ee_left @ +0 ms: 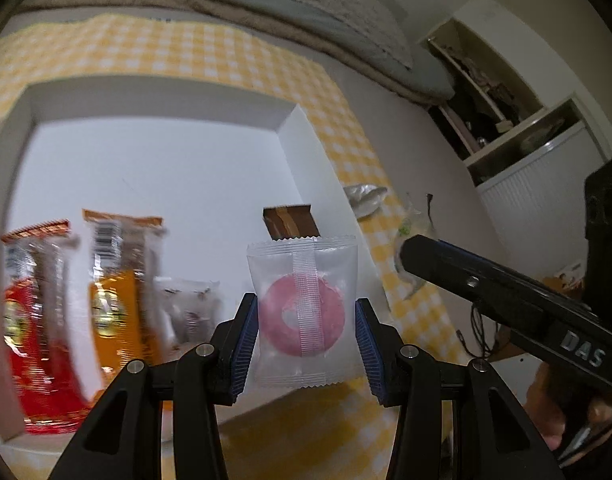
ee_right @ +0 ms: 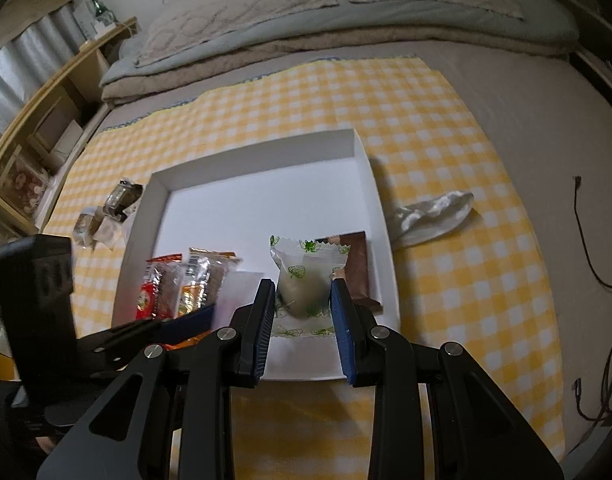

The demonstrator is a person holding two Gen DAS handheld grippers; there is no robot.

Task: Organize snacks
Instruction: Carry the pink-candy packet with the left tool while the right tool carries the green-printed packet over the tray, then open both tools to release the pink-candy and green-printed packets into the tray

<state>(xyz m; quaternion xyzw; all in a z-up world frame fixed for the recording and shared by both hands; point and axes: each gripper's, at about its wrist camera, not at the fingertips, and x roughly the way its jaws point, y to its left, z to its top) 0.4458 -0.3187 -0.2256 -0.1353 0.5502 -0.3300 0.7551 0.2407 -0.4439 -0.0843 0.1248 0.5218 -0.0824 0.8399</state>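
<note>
Both my grippers, left [ee_left: 301, 344] clamping a pink-ring sachet [ee_left: 301, 312], right [ee_right: 303, 320] a green-printed sachet [ee_right: 306, 284], should lower gently into the white tray [ee_right: 265, 148] beside the brown bar [ee_right: 356, 268]

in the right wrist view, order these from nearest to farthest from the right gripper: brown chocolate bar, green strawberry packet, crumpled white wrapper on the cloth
1. green strawberry packet: between the right gripper fingers, held.
2. brown chocolate bar: just right of it, inside the white tray.
3. crumpled white wrapper: outside the tray, farther right on the checked cloth.
</note>
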